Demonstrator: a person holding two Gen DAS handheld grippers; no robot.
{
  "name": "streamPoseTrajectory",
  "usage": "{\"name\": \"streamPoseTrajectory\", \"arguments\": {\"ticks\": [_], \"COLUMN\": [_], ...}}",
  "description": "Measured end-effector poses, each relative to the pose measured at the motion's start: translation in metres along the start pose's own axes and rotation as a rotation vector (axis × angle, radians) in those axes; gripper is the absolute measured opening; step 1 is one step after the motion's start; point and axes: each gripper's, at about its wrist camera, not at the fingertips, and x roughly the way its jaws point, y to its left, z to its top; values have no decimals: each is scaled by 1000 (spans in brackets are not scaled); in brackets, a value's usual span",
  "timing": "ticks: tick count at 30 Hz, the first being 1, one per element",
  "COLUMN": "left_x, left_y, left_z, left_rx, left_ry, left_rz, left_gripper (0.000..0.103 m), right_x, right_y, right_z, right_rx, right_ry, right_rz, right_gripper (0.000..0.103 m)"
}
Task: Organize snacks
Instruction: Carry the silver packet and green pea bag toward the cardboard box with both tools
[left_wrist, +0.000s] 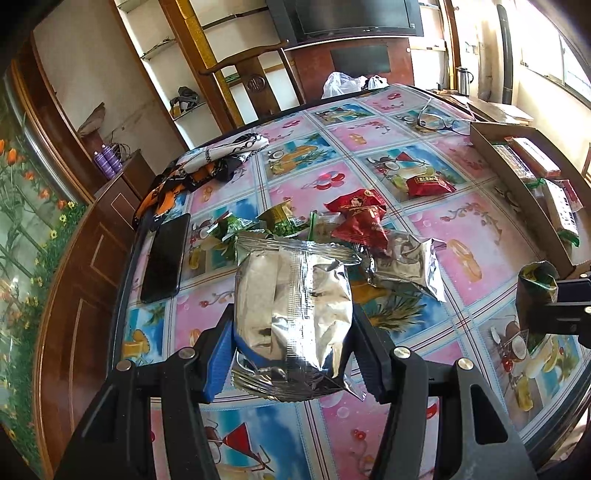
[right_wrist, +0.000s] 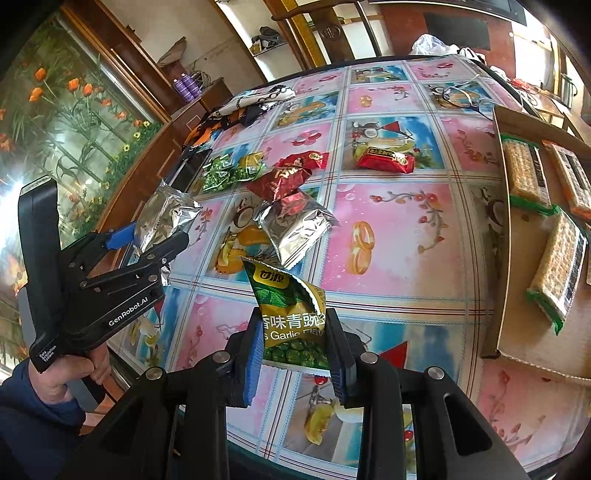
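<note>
My left gripper (left_wrist: 293, 332) is shut on a silver foil snack packet (left_wrist: 291, 306) and holds it above the table; it also shows in the right wrist view (right_wrist: 159, 236), where the packet (right_wrist: 162, 216) sticks out of it. My right gripper (right_wrist: 293, 339) is shut on a green pea snack packet (right_wrist: 291, 306), held above the table; the packet shows at the right edge of the left wrist view (left_wrist: 535, 295). A second silver packet (right_wrist: 295, 229), red packets (right_wrist: 284, 181) and green packets (right_wrist: 229, 171) lie in a loose pile mid-table. One red packet (right_wrist: 386, 158) lies apart.
A cardboard box (right_wrist: 502, 229) at the right holds several cracker packs (right_wrist: 557, 266). A black phone (left_wrist: 164, 254) and a patterned cloth (left_wrist: 207, 162) lie at the left edge. Glasses (left_wrist: 437, 122) lie at the far side. A wooden chair (left_wrist: 255, 74) stands behind the table.
</note>
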Motion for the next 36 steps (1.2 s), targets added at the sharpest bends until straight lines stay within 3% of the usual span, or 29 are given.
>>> {"name": "streamPoseTrajectory", "arguments": {"ticks": [18,36], "left_x": [1,-3], "left_y": [-30,-98], "left_z": [14,48], "left_rx": [52,146], "left_ry": [1,-27], "left_rz": [-16,-84], "left_gripper": [58,57], "right_x": [-16,-56], "right_y": [-27,-86], "right_z": [-4,-13], "right_rx": [50,162], "right_ry": [-24,-85], "right_rz": [-10,-37], "right_gripper": [33,33]}}
